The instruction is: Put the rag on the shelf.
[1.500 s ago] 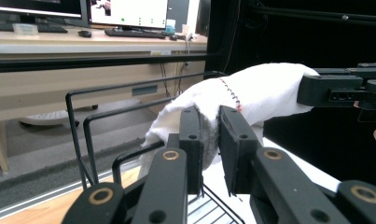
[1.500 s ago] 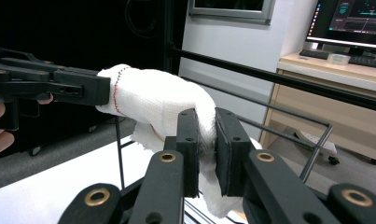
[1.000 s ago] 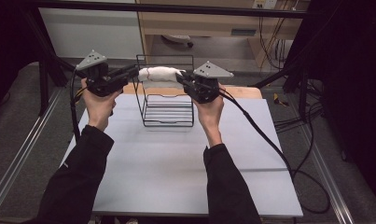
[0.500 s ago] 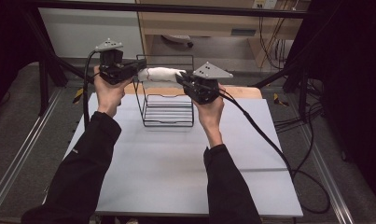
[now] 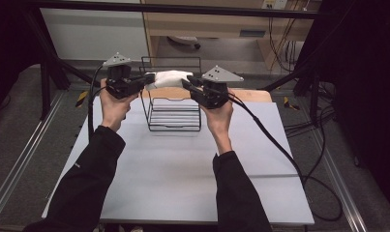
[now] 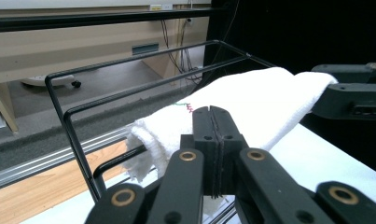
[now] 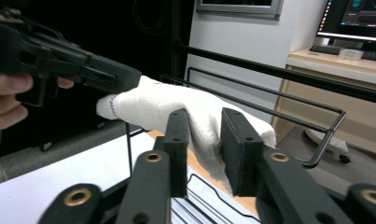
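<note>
Hanging step: left gripper, jaws pressed together on the white terry cloth, right gripper just loosening; next, drape it over the black wire rack.

Even overhead light brightens the pale desk while the room's edges sink into darkness, and the nearest tongs parts blur softly.

Overhead view, two close tool views
</note>
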`<state>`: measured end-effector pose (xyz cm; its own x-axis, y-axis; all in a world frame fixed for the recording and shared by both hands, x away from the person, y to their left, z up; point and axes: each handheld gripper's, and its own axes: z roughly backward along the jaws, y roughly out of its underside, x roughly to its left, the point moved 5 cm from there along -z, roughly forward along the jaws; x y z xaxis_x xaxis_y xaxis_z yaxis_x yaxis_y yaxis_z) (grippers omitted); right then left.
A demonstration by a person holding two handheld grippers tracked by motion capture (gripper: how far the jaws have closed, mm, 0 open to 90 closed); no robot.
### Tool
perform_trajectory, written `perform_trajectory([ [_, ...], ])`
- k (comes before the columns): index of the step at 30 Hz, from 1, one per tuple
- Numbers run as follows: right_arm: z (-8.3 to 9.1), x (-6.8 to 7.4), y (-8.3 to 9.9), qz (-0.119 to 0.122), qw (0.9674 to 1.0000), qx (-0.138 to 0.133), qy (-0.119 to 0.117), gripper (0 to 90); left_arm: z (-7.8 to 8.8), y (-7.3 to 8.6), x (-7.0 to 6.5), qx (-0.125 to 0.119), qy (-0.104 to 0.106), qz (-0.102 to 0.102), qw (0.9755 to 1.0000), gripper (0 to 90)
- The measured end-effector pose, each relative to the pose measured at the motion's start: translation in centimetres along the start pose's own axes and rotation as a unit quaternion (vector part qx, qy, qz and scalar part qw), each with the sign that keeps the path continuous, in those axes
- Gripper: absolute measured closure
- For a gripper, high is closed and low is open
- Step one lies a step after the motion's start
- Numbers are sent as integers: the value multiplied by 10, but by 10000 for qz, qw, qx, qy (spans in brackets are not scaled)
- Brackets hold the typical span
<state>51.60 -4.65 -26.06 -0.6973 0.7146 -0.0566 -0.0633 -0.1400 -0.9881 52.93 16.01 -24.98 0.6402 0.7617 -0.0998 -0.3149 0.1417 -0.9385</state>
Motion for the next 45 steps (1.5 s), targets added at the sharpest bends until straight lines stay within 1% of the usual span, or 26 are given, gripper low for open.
perform_trajectory([
  [2,2,0,-1,-70,10000,16,-39,673,0,1,0,-20,8,12,10000,895],
  [6,6,-1,-5,-102,9999,-42,-68,595,-1,5,-1,-10,0,-13,10000,895],
  [9,9,-2,-8,-172,9998,-47,-120,595,-2,8,-1,13,3,-21,10000,895],
  [11,9,-2,-9,-217,9996,-5,-183,626,-2,10,0,18,5,-19,10000,895],
  [15,7,2,-9,-261,9991,101,-304,752,-3,14,0,34,2,-50,10000,895],
  [17,6,4,-11,-291,9988,137,-365,784,-4,17,0,43,-11,-75,10000,895],
  [18,6,4,-12,-336,9986,150,-381,784,-4,18,0,74,-18,-93,9999,895],
  [21,6,4,-17,-300,9988,123,-354,783,-6,20,0,78,-25,-100,9999,895],
  [23,5,5,-19,-263,9989,182,-348,806,-6,21,0,73,-14,-89,9999,895],
  [25,3,5,-15,-268,9987,336,-283,857,-6,22,0,60,-13,-86,9999,895],
  [27,-1,5,-9,-230,9981,499,-262,874,-6,22,0,50,-9,-82,10000,895],
  [28,-3,6,-5,-200,9979,570,-244,877,-6,23,0,56,-15,-91,9999,895],
  [30,-6,6,1,-228,9973,659,-228,879,-6,24,1,79,-24,-103,9999,895],
  [35,-12,2,14,-267,9964,794,-139,869,-9,28,2,83,-37,-134,9999,895],
  [38,-16,0,18,-239,9967,768,-97,856,-11,30,4,84,-42,-103,9999,894],
  [40,-18,-2,20,-217,9968,774,-54,851,-12,30,4,71,-69,-123,9999,895],
  [45,-21,-4,21,-236,9970,732,-54,838,-13,30,4,54,-82,-115,9999,894],
])
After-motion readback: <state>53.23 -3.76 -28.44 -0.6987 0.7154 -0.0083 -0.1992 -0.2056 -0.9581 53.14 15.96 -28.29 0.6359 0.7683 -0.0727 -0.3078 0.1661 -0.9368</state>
